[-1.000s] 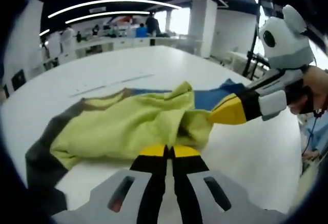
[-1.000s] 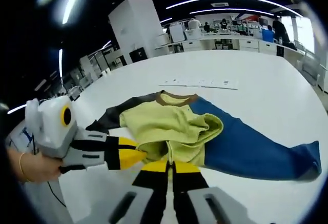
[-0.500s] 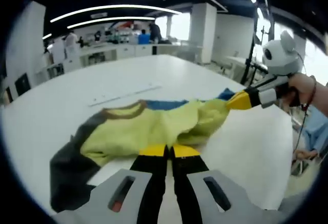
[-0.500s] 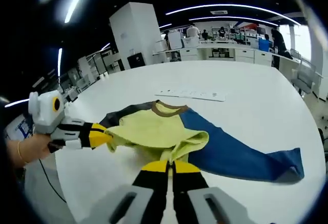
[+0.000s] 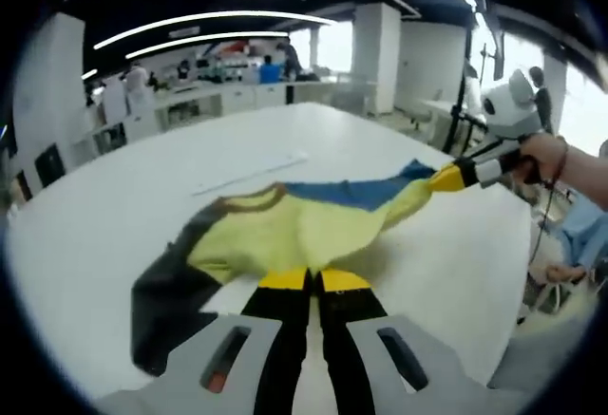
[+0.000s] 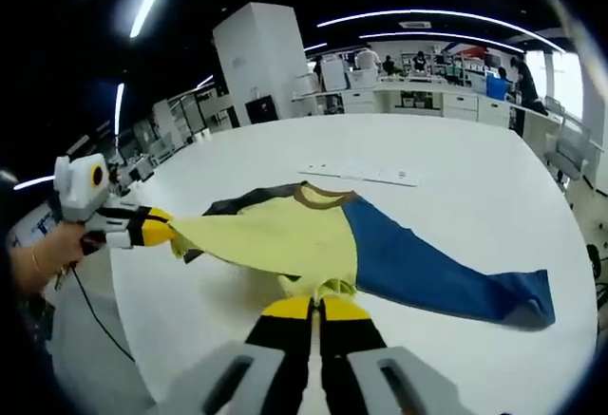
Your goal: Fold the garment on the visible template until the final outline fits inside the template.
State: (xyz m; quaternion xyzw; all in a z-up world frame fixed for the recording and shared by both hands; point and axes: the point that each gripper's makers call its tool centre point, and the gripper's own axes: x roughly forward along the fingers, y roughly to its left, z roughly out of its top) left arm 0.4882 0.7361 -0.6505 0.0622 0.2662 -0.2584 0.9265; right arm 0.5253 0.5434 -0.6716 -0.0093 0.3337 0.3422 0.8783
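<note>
A long-sleeved shirt lies on the white table (image 5: 456, 273). It has a yellow-green body (image 5: 294, 230), a brown collar (image 6: 323, 193), a dark grey sleeve (image 5: 166, 292) and a blue sleeve (image 6: 446, 277). Its lower hem is drawn taut between the two grippers. My left gripper (image 5: 311, 278) is shut on one end of the yellow hem; it also enters the right gripper view as the left gripper (image 6: 169, 233). My right gripper (image 6: 313, 307) is shut on the other end, and enters the left gripper view as the right gripper (image 5: 439, 180). The blue sleeve lies flat, trailing away across the table.
A thin pale strip (image 6: 361, 173) lies on the table beyond the collar. A hand (image 5: 560, 159) holds the right gripper, and another hand (image 6: 43, 258) holds the left one near the table edge. White benches with people (image 6: 427, 68) stand far behind.
The two grippers have drawn apart along the hem. The bunched yellow fabric between them has been pulled out flat and taut, and the shirt body now looks smoother.
</note>
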